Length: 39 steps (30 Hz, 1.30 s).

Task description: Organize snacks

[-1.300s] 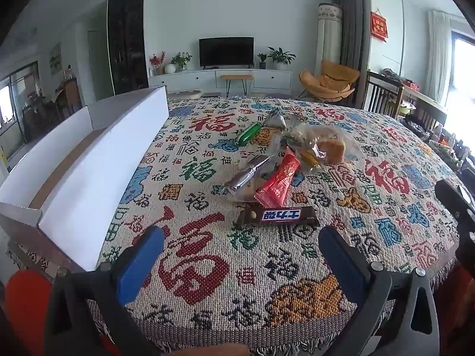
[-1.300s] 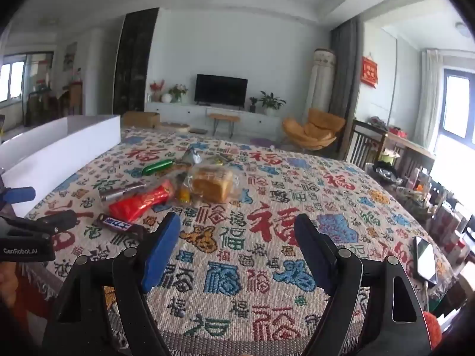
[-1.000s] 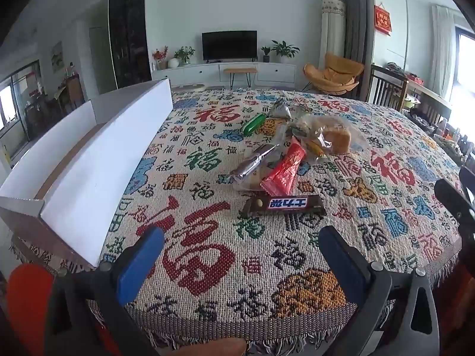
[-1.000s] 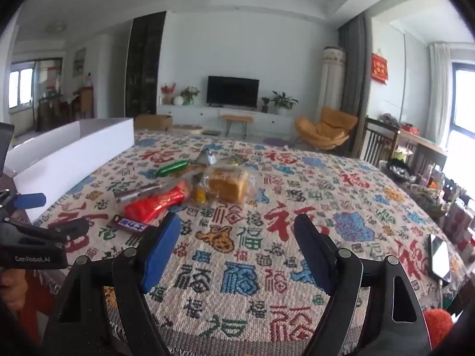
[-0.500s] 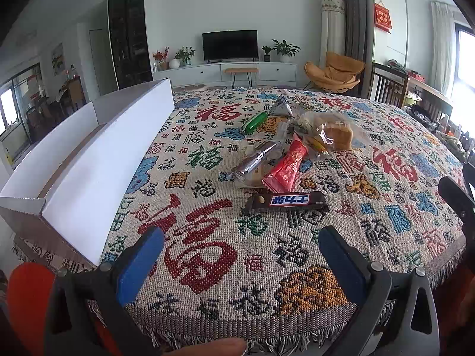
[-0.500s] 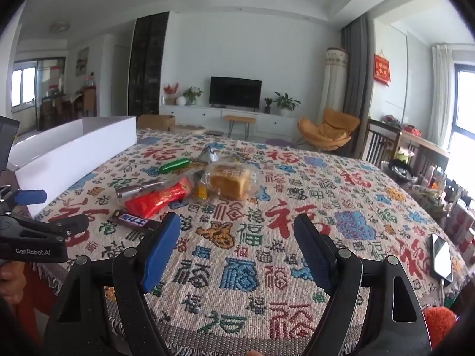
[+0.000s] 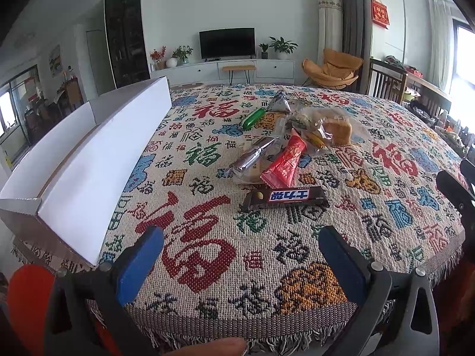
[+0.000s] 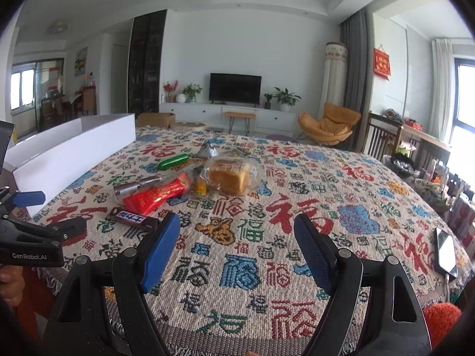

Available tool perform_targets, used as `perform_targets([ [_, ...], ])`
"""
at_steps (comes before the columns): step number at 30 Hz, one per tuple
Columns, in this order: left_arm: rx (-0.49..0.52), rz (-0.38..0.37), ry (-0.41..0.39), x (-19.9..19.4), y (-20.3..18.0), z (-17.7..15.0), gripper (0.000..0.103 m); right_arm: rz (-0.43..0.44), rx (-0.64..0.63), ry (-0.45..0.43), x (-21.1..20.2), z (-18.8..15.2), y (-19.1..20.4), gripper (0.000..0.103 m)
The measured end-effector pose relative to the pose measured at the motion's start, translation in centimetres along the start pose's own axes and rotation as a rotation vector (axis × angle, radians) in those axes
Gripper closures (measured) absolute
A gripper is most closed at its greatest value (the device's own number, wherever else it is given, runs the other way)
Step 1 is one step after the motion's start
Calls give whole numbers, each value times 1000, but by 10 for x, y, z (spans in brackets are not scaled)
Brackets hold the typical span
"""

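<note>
A pile of snacks lies mid-table on the patterned cloth: a brown chocolate bar (image 7: pixel 285 197) (image 8: pixel 132 219) nearest me, a red packet (image 7: pixel 285 161) (image 8: pixel 157 195), a silver wrapper (image 7: pixel 252 155), a green stick (image 7: pixel 252 117) (image 8: pixel 173 161) and bagged bread (image 7: pixel 337 126) (image 8: pixel 230 175). A long white box (image 7: pixel 98 160) (image 8: pixel 71 151) stands open along the left edge. My left gripper (image 7: pixel 240 255) hangs open over the near edge, short of the chocolate bar. My right gripper (image 8: pixel 237 243) is open too, right of the pile, with nothing between its fingers.
A phone (image 8: pixel 445 252) lies on the cloth near the right edge. Wooden chairs (image 8: pixel 383 136) and cluttered shelves stand to the right of the table. Beyond the table are a TV unit (image 7: pixel 227 43) and an orange armchair (image 8: pixel 328 124).
Both views steadied after a slight shift of the cameras; the snacks and box have not moved, and both grippers stay open.
</note>
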<state>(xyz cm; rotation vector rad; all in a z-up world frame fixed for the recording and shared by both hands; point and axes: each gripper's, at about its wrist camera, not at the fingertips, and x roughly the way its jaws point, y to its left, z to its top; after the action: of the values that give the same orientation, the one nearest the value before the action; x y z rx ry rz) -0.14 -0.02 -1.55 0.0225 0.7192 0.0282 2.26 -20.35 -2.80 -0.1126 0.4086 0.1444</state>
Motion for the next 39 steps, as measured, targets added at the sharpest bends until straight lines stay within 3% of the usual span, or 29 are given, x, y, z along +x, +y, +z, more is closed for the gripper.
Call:
perform_targets([
  [39, 10, 0, 38, 13, -3, -6, 0, 6, 10, 14, 9, -7, -2, 21],
])
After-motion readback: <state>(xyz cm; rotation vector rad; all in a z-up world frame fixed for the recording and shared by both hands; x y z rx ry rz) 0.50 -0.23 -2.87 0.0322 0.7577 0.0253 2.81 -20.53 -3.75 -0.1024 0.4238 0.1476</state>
